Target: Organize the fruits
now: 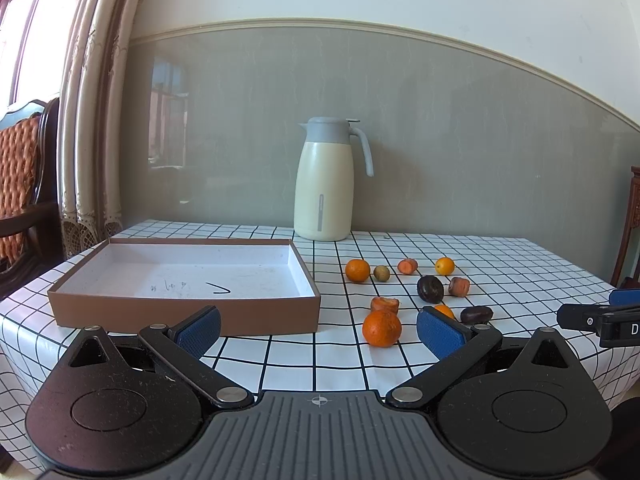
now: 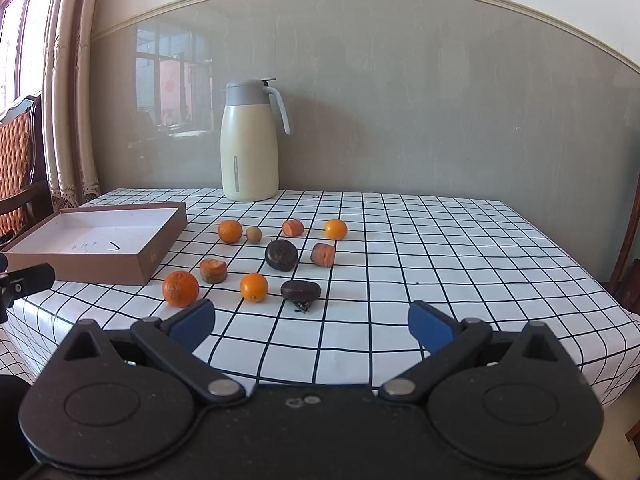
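Left gripper [image 1: 318, 330] up close, wide open, holding nothing. Empty box [image 1: 184, 312] centre-left, nearest orange [image 1: 381, 328] just ahead, slightly right of centre. Right gripper [image 2: 311, 326] also gaping, empty, farther from that orange [image 2: 180, 288].

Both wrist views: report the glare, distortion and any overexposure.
Left wrist view: the window at far left is blown out white; the glossy wall panel mirrors it; the dado rail bows from fisheye. Right wrist view: the same reflection on the wall panel is sharper; the checked tablecloth lines curve toward the edges; fruits stay sharp.
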Demonstrator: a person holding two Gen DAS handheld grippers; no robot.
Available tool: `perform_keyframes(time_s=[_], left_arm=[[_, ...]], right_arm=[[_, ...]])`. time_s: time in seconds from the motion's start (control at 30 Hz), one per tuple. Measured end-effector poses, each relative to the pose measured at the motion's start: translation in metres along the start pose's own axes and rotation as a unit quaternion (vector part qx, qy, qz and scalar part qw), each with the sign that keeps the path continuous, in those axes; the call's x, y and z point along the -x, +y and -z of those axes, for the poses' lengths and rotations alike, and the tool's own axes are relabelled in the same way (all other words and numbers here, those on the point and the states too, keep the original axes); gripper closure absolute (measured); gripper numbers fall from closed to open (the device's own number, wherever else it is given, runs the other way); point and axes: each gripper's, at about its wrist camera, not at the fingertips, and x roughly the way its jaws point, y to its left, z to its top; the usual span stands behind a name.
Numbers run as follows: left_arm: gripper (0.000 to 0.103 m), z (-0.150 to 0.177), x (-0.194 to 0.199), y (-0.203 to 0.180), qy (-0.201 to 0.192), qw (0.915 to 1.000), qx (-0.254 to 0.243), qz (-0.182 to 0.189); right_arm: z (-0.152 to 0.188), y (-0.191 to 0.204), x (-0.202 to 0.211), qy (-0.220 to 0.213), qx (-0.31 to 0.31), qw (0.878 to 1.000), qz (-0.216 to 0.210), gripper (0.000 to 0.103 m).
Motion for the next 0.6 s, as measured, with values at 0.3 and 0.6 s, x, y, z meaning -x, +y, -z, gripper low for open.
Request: perform_keyframes(time_s=[0.3,0.6], left_arm=[[0.0,-0.0002,0.0001,0.0014,-0.001,1.0,0.0,0.0],[0.0,-0.0006,0.0001,0.0009,0.0,1.0,-0.002,-0.001]], right_arm=[[0.0,0.0,-0.0001,0.0,0.0,1.0,0.0,0.006],[0.0001,-0.0003,-0.0003,0.0,-0.001,1.0,0.0,0.006]])
